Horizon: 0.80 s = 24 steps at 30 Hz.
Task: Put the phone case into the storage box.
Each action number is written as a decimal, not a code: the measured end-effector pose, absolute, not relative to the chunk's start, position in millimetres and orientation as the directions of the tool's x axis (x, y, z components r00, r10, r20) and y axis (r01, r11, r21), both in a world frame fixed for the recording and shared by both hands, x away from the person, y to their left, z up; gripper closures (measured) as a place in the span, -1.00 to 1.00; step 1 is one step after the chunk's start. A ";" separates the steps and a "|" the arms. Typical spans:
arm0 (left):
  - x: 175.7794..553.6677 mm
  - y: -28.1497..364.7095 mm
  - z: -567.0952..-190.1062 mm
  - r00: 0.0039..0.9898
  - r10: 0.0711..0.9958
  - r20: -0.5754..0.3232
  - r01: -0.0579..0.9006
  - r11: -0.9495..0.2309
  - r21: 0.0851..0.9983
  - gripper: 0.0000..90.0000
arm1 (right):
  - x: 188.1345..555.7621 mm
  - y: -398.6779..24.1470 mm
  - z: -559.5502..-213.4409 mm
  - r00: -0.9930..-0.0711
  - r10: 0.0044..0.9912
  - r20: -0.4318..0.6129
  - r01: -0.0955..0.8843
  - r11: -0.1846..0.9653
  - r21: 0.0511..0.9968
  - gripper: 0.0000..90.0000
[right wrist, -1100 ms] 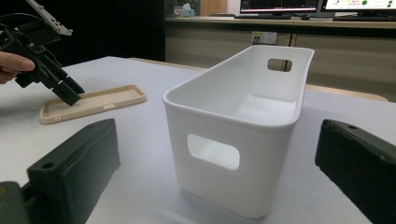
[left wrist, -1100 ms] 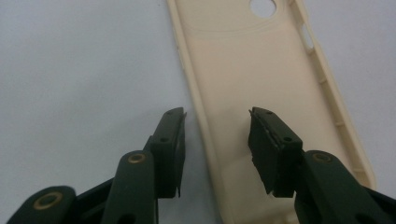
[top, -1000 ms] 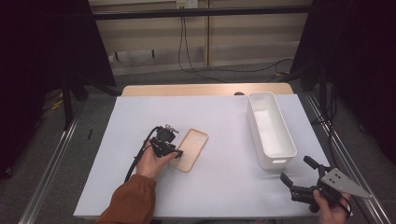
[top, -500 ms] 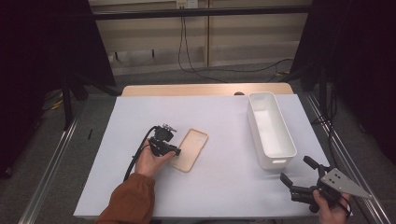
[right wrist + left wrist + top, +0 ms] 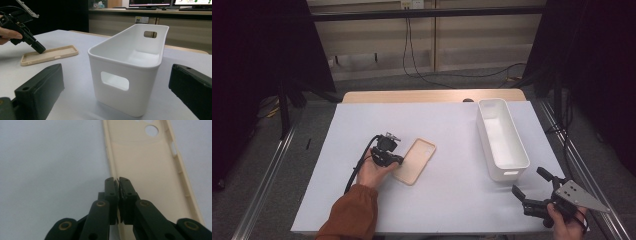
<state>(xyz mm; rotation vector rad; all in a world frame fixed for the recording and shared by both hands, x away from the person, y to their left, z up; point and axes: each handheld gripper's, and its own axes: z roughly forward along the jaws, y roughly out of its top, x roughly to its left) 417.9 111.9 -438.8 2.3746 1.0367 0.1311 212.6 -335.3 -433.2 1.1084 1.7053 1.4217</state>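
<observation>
Item: phone case (image 5: 415, 161), beige, soft-looking, lying open side up on the white table cover (image 5: 452, 200). Position: well to the left of the white bin (image 5: 502, 139), apart from it, its camera cut-out end pointing toward the bin's far half.

Item: white bin, oblong, handle slots in both short ends, upright and with nothing seen inside in the right gripper view. It serves as the landmark for all entries here.

Item: left gripper (image 5: 118, 182). Position: at the case's long edge farthest from the bin, near the case's lower end. Jaws have just been closing and now stand pinched together on the raised side wall of the case, the thin rim caught between the pads.

Item: right gripper (image 5: 530, 186). Position: just in front of the bin's near end, toward the table's front edge. Jaws spread wide, nothing between them, pointed at the bin.

Progress, as judged: the grip on the case looks made; the case is not yet lifted, still flat on the cover. Remaining, likely: raise it, carry it across to the bin, let it go inside.
</observation>
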 end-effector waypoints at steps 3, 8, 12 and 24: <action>417.7 111.2 -438.8 0.699 0.706 -0.114 0.649 -0.560 0.515 0.94 | 212.5 -335.3 -433.2 -0.434 0.900 0.037 0.198 0.056 0.979 -1.00; 417.5 113.0 -439.5 0.694 0.709 -0.127 0.653 -0.546 0.525 0.95 | 212.6 -335.2 -433.2 -0.435 0.900 0.037 0.198 0.055 0.979 -1.00; 417.5 114.7 -440.1 0.692 0.708 -0.140 0.654 -0.534 0.535 0.95 | 212.7 -335.5 -433.4 -0.433 0.901 0.039 0.200 0.053 0.978 -1.00; 416.1 121.7 -437.3 0.669 0.725 -0.166 0.664 -0.481 0.572 0.95 | 212.2 -336.2 -433.3 -0.433 0.901 0.037 0.198 0.055 0.979 -1.00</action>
